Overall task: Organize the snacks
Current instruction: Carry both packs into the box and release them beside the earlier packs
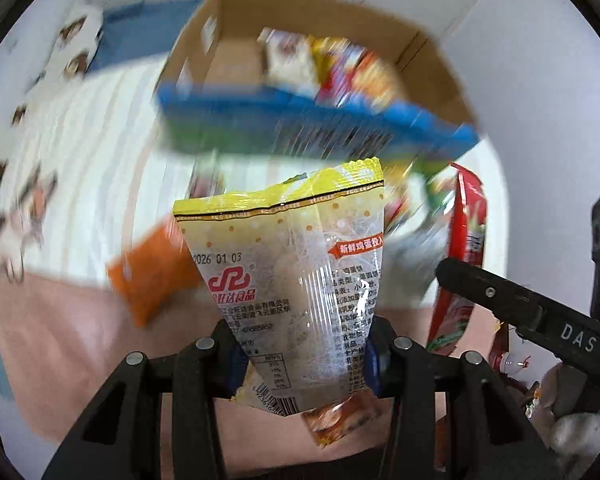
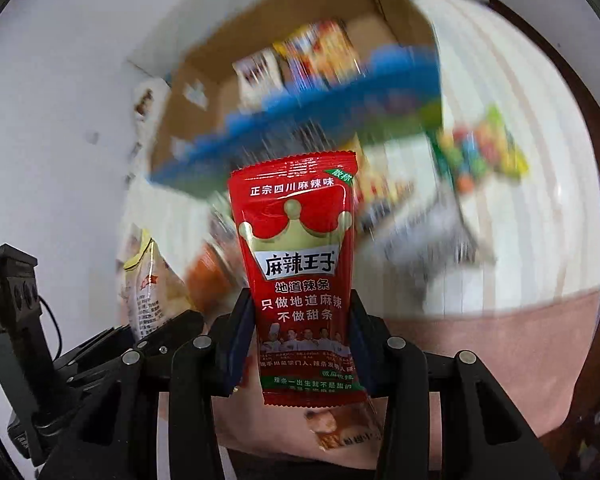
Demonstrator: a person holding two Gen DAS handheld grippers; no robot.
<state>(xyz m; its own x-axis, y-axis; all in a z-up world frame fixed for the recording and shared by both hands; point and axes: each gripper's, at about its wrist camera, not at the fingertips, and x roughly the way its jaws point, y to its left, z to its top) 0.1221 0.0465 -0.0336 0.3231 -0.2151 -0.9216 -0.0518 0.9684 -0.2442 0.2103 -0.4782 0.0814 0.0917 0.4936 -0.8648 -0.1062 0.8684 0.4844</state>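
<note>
My left gripper (image 1: 302,350) is shut on a yellow egg-cake packet (image 1: 288,264) and holds it upright in the air. My right gripper (image 2: 298,346) is shut on a red spicy-strip packet (image 2: 300,268), also upright. Each packet shows in the other view: the red packet (image 1: 466,236) at the right, the yellow packet (image 2: 148,284) at the left. Ahead stands an open cardboard box (image 1: 432,64) with a blue front edge (image 1: 300,124) and several snack packets (image 1: 332,64) inside. The box also shows in the right wrist view (image 2: 204,92).
An orange packet (image 1: 152,276) lies on the striped white cloth (image 1: 100,160). A multicoloured candy bag (image 2: 480,148) lies right of the box. A small orange packet (image 1: 340,420) lies on the pink surface (image 1: 60,360) below the grippers. White walls stand behind.
</note>
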